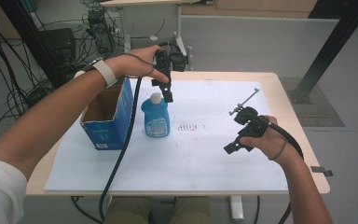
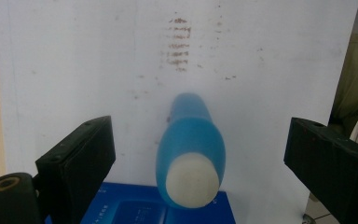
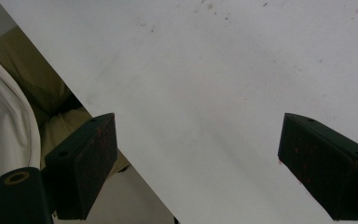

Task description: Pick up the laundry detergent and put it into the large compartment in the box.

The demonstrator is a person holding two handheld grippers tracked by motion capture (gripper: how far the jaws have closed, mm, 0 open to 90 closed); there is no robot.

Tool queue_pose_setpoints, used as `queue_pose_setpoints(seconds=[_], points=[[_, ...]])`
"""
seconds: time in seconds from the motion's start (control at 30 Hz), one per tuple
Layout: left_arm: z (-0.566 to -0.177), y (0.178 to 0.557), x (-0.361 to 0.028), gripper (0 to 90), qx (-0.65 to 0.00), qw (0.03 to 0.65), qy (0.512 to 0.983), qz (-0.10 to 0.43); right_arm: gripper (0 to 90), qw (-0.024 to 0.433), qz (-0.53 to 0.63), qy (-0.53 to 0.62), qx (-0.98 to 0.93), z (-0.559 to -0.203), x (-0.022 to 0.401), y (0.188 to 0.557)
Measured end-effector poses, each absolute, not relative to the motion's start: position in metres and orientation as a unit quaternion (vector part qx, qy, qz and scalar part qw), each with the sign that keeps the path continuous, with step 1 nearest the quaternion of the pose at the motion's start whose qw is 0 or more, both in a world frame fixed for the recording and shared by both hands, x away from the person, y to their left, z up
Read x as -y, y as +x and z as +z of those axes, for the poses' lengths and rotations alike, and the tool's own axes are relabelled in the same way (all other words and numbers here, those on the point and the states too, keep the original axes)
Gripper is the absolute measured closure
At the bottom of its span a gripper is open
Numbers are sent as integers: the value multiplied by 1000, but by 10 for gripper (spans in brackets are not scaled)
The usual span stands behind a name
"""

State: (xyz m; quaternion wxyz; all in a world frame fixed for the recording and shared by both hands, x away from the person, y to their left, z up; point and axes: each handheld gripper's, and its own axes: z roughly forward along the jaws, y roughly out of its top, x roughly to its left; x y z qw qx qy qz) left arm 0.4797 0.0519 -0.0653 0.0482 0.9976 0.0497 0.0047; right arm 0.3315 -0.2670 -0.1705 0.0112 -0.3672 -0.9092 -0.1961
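The left gripper (image 1: 167,91) is hovering directly above the blue bottle (image 1: 156,118), jaws spread wide. The bottle is standing upright just beside the blue box (image 1: 114,122). Lowering straight down would best centre its white cap (image 2: 191,185) between the jaws. The right gripper (image 1: 237,142) is idling, spread, well apart from the bottle.

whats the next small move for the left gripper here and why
Probably lower the left gripper straight down over the blue bottle. Its jaws stand wide open on either side of the white cap, not touching it, and the bottle stands upright beside the blue box.
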Motion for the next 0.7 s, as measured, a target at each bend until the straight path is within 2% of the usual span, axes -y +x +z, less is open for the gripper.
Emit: queue_pose_setpoints(seconds=[0.7], points=[[-77, 482, -75, 63, -55, 43, 998, 1, 118, 13, -194, -364, 911, -172, 262, 334]])
